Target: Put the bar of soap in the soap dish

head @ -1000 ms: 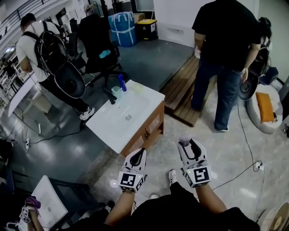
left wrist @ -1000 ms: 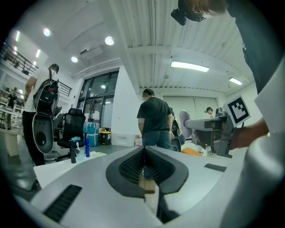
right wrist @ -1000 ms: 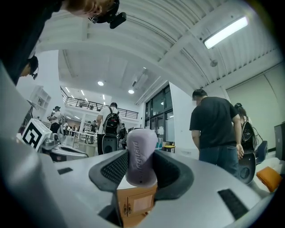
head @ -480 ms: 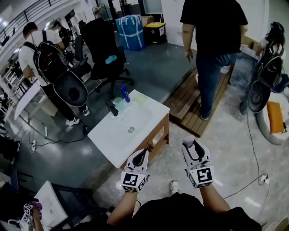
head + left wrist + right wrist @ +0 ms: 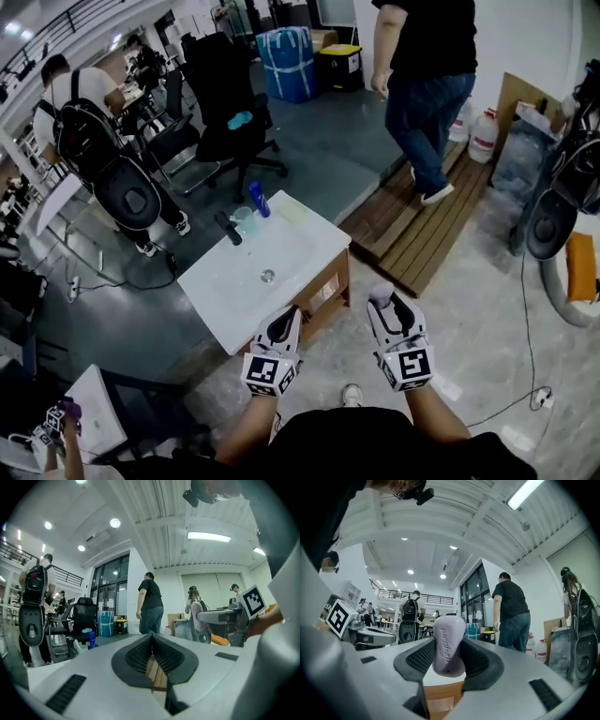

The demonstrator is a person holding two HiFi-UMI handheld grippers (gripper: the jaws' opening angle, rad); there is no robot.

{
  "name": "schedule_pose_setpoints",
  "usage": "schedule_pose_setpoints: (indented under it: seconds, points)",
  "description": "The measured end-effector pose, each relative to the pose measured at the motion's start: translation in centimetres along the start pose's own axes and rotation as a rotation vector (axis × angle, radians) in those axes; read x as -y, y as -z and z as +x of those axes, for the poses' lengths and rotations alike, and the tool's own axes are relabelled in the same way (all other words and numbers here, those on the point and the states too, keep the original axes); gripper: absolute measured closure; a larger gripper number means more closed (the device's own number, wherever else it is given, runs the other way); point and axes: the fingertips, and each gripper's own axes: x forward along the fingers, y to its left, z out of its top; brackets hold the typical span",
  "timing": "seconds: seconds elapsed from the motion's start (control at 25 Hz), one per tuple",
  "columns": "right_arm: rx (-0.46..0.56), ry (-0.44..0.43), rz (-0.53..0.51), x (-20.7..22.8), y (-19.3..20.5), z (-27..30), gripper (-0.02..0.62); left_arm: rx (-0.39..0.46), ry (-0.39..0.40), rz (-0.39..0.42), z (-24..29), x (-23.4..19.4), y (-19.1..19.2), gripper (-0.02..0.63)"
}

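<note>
1. Pressure from the right claw [image 5: 449, 658] is pinching the pale lilac rounded bar of soap [image 5: 449, 634] upright, probably securing it for carrying; the left claw [image 5: 152, 644] is hanging clenched on nothing.
2. Both are hovering just short of the white-topped wooden sink counter [image 5: 234, 291]; I am not making out any dish there.
3. Beyond, a person in a black shirt [image 5: 427, 56] is standing mid-stride on the slatted wooden pallet [image 5: 412, 234].

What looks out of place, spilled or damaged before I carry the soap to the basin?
Nothing stands out. The bar of soap sits upright in the jaws of the right gripper; the left gripper is shut and empty. On the washbasin the blue bottle and cup stand upright, with no spill visible.
</note>
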Motion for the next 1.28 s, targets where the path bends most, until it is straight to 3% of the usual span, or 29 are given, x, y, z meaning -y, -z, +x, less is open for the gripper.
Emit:
schedule_pose_setpoints:
  seconds: [0.28,0.56,1.12,1.28]
  points:
    - [0.007,-0.076,0.016,-0.6,0.3,2.9,0.408,-0.015,-0.049,-0.042,1.7,-0.7,0.8,0.584]
    - [0.012,-0.114,0.006,0.0,0.4,7.1,0.408,-0.017,-0.086,-0.023,4.2,-3.3,1.1,0.584]
    - [-0.009,-0.188,-0.008,-1.4,1.2,20.0,0.408,-0.002,-0.156,-0.068,9.7,-14.2,1.2,0.584]
    - [-0.034,-0.205,0.03,-2.5,2.2,24.1,0.408,-0.01,-0.184,-0.041,10.5,-18.2,1.4,0.584]
